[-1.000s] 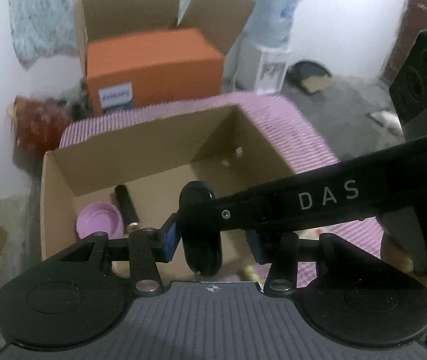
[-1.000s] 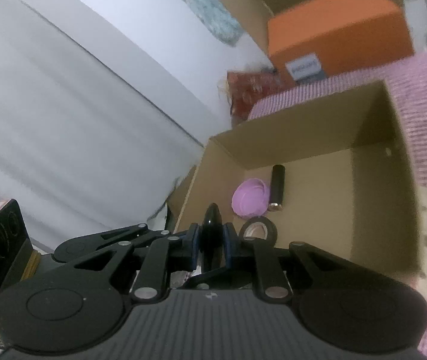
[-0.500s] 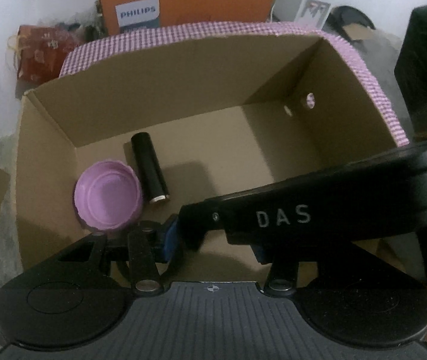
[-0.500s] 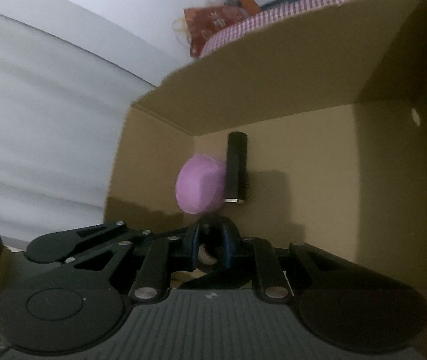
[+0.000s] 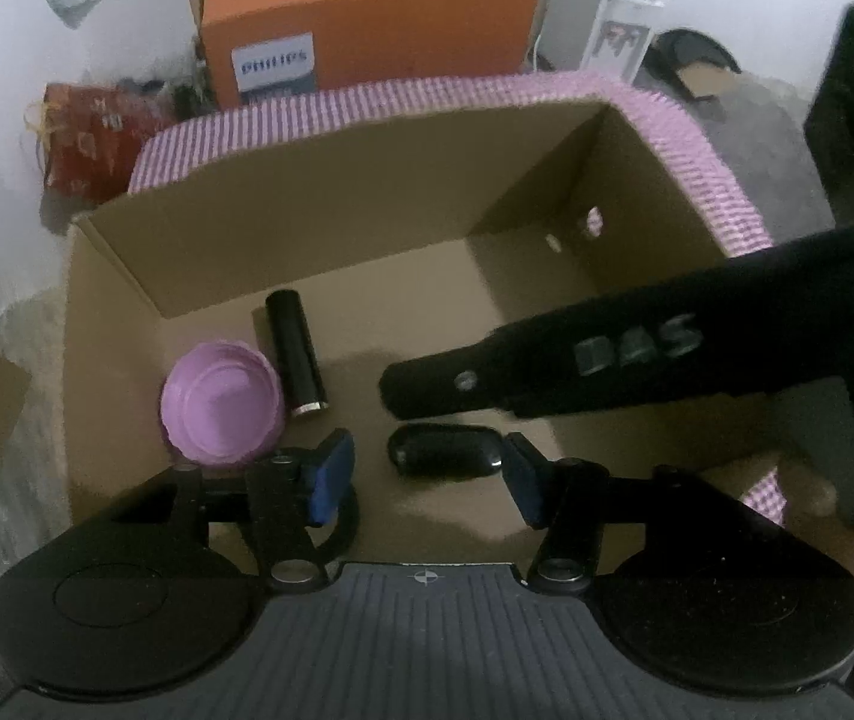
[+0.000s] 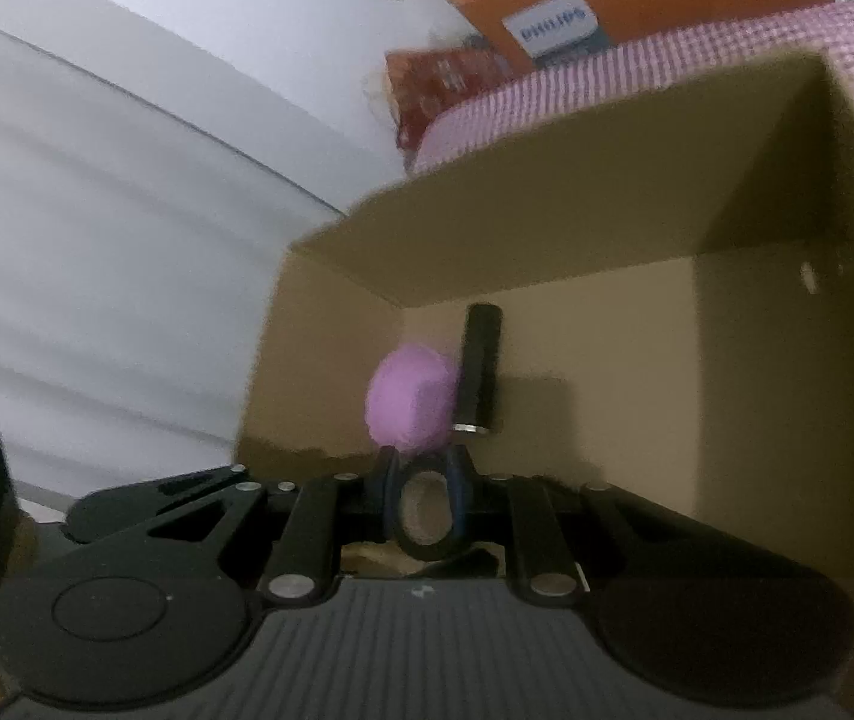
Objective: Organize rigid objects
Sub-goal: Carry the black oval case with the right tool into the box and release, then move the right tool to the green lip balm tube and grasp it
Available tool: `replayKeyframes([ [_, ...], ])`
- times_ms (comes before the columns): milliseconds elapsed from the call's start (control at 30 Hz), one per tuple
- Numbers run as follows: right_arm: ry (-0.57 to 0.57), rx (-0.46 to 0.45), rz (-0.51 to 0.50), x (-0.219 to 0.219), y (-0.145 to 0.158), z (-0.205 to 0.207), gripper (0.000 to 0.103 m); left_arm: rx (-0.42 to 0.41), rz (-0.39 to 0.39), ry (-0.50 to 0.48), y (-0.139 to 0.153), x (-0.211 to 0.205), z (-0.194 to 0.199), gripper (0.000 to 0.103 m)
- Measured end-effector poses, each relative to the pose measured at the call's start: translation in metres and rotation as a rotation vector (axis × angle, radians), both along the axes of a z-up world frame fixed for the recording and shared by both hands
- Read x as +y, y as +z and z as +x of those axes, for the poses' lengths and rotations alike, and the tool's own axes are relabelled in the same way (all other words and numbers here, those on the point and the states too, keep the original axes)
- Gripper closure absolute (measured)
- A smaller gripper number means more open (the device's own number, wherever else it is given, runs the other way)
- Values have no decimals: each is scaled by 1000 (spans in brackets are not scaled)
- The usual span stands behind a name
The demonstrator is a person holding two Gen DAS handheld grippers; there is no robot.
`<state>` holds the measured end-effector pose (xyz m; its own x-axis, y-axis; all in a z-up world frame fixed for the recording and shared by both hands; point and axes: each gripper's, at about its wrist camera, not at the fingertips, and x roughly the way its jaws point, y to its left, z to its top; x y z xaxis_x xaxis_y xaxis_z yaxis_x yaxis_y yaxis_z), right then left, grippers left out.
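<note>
Now the left gripper (image 5: 423, 474), jaws just widening, frees the black oval object (image 5: 443, 452) onto the cardboard box (image 5: 306, 228) floor, while the right gripper (image 6: 423, 495) pinches a tape roll (image 6: 423, 510), probably next to drop.

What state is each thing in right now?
Box: open, upright.
Lid: lying flat in box.
Tube: on its side beside lid.
Black oval: lying on box floor, ungripped.
Left gripper: open, jaws just opening, astride oval.
Right gripper: nearly shut; ring shows between jaws, grip unclear.
</note>
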<state>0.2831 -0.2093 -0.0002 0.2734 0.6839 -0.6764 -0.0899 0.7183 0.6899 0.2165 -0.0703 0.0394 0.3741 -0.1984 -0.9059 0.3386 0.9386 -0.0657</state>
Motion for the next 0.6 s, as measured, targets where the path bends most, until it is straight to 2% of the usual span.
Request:
replayKeyframes([
  [200,-62,-93,95,-34,39,-42,84,-93,-42,-4,33,6,-30,40],
  [400,-115,-199,159,-71,75,-115,83,-179,-93,-20,59,14,-75,35],
  [600,-196,-232,225,-93,76,-186,83,-251,-130,-51,58,12,-124,33],
])
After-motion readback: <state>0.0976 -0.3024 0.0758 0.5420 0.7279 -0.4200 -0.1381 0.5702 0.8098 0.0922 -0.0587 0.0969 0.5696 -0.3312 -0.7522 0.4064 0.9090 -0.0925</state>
